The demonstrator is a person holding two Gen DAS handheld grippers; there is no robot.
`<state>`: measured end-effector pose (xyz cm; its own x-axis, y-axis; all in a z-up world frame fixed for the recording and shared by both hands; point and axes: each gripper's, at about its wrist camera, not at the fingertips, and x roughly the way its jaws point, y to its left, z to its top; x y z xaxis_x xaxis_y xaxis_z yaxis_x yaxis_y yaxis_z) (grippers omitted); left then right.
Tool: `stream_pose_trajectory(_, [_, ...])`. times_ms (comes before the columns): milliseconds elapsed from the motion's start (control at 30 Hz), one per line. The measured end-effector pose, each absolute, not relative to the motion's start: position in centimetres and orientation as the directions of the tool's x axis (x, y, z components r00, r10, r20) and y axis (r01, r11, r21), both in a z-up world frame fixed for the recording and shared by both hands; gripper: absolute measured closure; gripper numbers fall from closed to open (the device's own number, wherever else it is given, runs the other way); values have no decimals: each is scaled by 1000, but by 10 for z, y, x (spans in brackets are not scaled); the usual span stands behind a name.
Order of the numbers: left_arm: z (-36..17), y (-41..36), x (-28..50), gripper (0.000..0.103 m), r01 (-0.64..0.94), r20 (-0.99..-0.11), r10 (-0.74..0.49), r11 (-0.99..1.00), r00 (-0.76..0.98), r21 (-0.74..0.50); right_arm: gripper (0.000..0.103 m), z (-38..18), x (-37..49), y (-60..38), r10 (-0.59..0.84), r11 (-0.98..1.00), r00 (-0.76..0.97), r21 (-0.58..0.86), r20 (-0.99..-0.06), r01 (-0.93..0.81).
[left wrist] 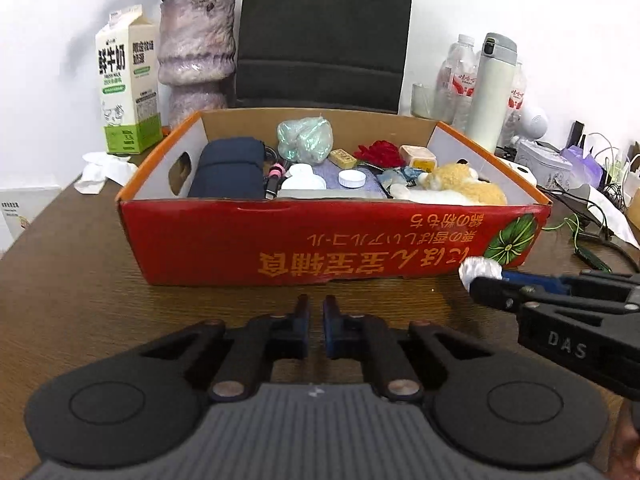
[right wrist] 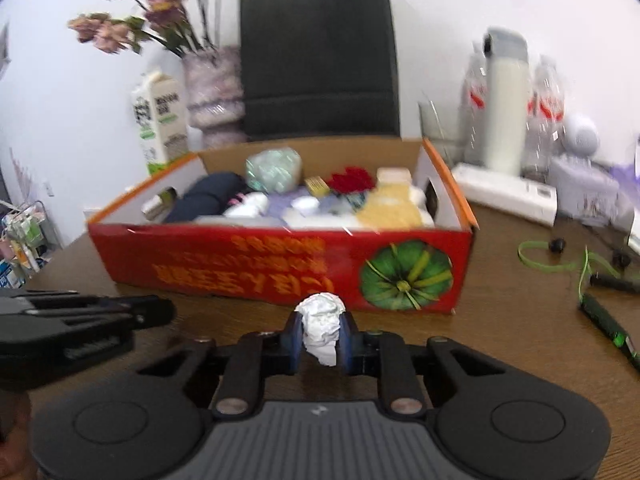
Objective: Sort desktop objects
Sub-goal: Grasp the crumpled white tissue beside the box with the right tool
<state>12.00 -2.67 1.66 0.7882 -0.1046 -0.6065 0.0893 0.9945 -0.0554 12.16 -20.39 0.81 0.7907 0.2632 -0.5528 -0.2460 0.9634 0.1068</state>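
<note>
A red cardboard box (left wrist: 336, 240) (right wrist: 280, 260) stands on the brown table, holding several items: a dark blue pouch (left wrist: 230, 168), a plush toy (left wrist: 460, 186), a red flower (left wrist: 378, 154) and a pale green wrapped ball (left wrist: 306, 138). My right gripper (right wrist: 322, 330) is shut on a crumpled white paper ball (right wrist: 322, 326) just in front of the box. From the left wrist view the same right gripper (left wrist: 480, 276) shows at the right with the paper ball (left wrist: 478, 270) at its tips. My left gripper (left wrist: 316, 326) is shut with nothing between its fingers, short of the box's front wall.
Behind the box stand a milk carton (left wrist: 126, 80), a vase of dried flowers (left wrist: 196, 56), a black chair back (left wrist: 324, 32), a white thermos (left wrist: 492, 88) and water bottles (left wrist: 458, 76). Green cables (right wrist: 576, 268) and small devices lie right. Crumpled tissue (left wrist: 100, 170) lies left.
</note>
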Motion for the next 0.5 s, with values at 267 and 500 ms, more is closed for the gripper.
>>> stream_pose_trajectory(267, [38, -29, 62, 93, 105, -562, -111, 994, 819, -43, 85, 33, 50, -192, 318, 944, 818, 82, -480, -319])
stream_pose_trajectory(500, [63, -37, -16, 93, 136, -483, -135, 990, 865, -34, 85, 53, -31, -191, 331, 938, 851, 43, -408, -344])
